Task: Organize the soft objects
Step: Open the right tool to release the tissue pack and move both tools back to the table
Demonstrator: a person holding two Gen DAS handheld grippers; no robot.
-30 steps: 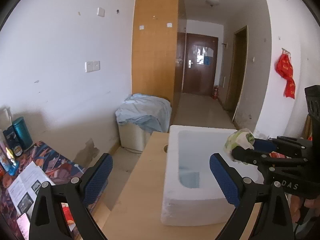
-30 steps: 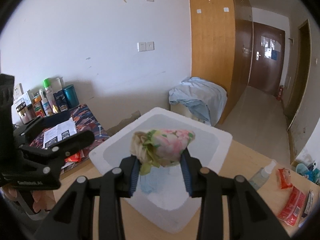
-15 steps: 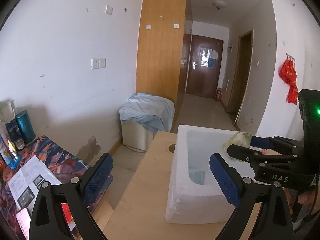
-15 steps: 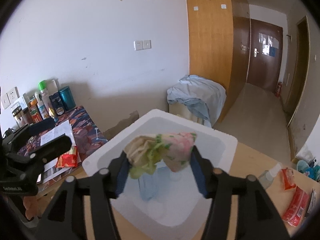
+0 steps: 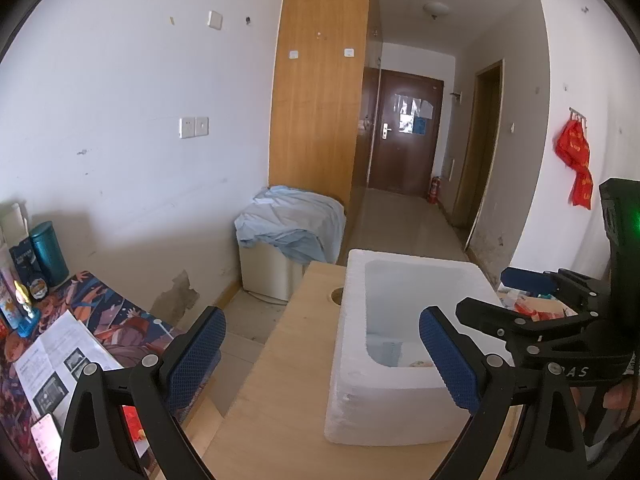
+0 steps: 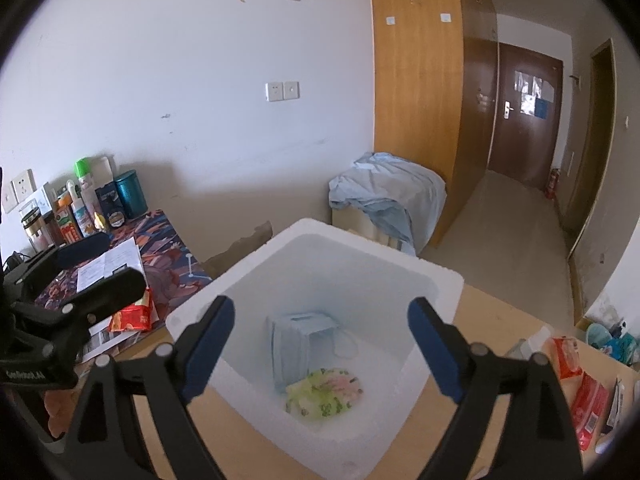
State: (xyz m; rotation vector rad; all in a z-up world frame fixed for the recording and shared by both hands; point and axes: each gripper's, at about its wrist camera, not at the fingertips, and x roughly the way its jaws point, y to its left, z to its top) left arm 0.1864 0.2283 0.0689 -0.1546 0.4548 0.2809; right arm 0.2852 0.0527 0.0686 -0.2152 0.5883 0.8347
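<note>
Release had just happened: the right tongs point(image 6: 320, 344), which a second earlier pinched the floral cloth bundle point(image 6: 325, 394), were spreading empty above the foam box point(image 6: 448, 280); the bundle lay inside beside a blue mask point(image 6: 298, 340), one soft item stowed, while the left tongs point(image 5: 320, 354) gaped idle over the counter point(image 5: 280, 420)

Bright, even daylight in both views, soft and without hard glare. Strong fisheye bending throughout: wardrobe panel point(image 5: 320, 92) and door frames bowed, black vignette rounding off every corner. Broad soft shadow low on the white wall point(image 6: 160, 80) (darkest behind the bottles point(image 6: 80, 208)). Dimmer hallway toward the brown door point(image 5: 404, 136), lit weakly by comparison. Foam box point(image 6: 436, 280) nearly washed out, its inner walls a pale bluish white with little texture; contents on its floor slightly soft. Small green indicator glow at the right edge of the left wrist view. Near foreground sharp enough, far edges smeared and stretched.
</note>
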